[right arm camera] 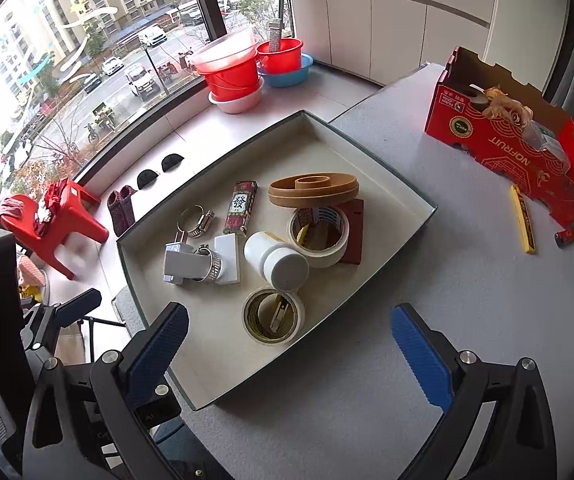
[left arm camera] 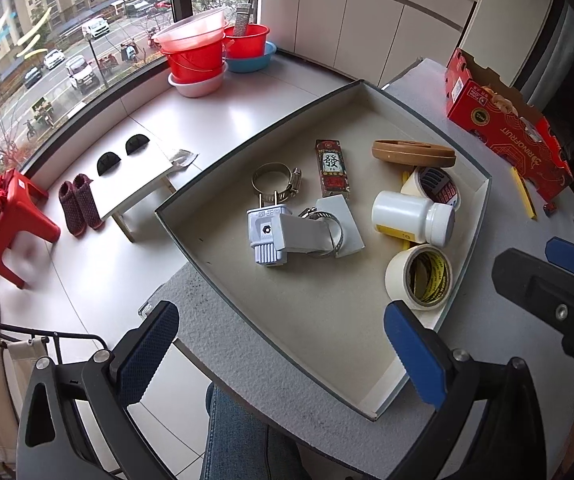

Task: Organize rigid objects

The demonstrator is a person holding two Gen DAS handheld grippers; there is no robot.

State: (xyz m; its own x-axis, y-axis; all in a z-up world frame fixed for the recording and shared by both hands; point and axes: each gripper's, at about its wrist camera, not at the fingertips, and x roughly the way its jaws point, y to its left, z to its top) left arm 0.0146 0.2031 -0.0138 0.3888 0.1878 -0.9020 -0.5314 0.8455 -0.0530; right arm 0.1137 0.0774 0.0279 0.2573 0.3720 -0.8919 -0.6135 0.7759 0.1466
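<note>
Left wrist view first: the left gripper (left arm camera: 283,344) sits at the bottom of the frame, jaws spread wide with nothing between them. Mid-frame is the shallow tray (left arm camera: 191,236), where the hard stuff has been gathered: grey plug (left arm camera: 265,236), white bottle (left arm camera: 411,216), a tape roll (left arm camera: 419,276).

Right wrist view: the right gripper (right arm camera: 291,352) at the bottom is spread and empty too. A yellow pencil (right arm camera: 521,220) and a small red battery (right arm camera: 567,236) lie outside the tray at right, beside the red carton (right arm camera: 499,148), so I'd guess those are still to sort.
</note>
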